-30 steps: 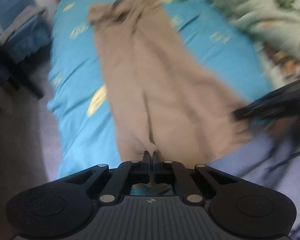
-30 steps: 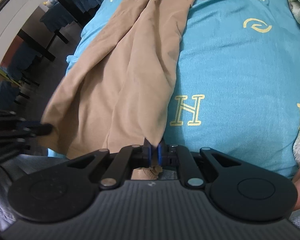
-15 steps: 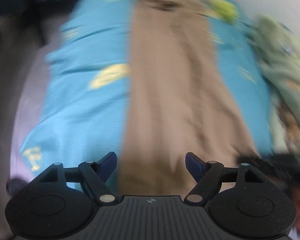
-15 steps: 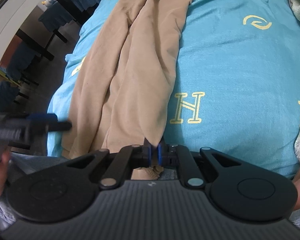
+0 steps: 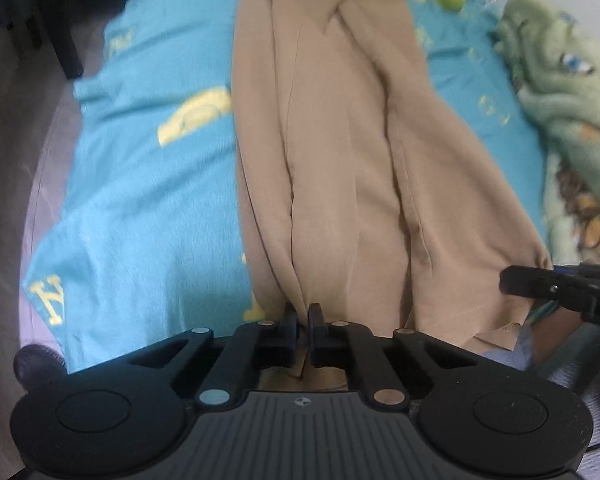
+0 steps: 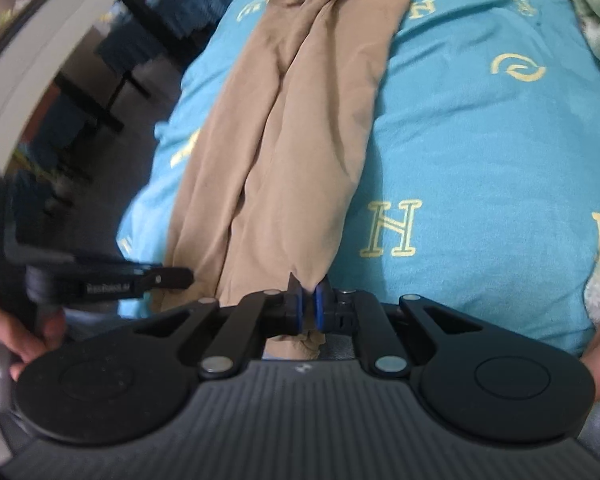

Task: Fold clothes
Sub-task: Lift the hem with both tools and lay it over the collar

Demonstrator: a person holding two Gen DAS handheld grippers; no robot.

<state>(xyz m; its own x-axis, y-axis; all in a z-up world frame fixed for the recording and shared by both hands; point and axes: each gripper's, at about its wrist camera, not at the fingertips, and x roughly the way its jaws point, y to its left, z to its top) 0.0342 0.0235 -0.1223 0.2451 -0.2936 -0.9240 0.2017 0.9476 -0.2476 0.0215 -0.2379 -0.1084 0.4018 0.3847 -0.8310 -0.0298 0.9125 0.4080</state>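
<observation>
Tan trousers [image 5: 340, 184] on turquoise bedsheet [image 5: 148, 200]

Trousers [image 5: 340, 152] stretch away from my left gripper [image 5: 303, 314] along the bed [image 5: 140, 184]; a blanket [image 5: 572, 120] lies right, my right gripper [image 6: 307, 300] at their right corner.

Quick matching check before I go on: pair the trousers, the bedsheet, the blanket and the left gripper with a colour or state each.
Things:
1. trousers
2. bedsheet
3. blanket
4. left gripper

Colours or states:
A. pale green, bunched up at the sheet's edge
B. shut on tan cloth
C. turquoise with yellow letters
D. tan, laid out lengthwise

Pairs: 1-D, 2-C, 3-A, 4-B
</observation>
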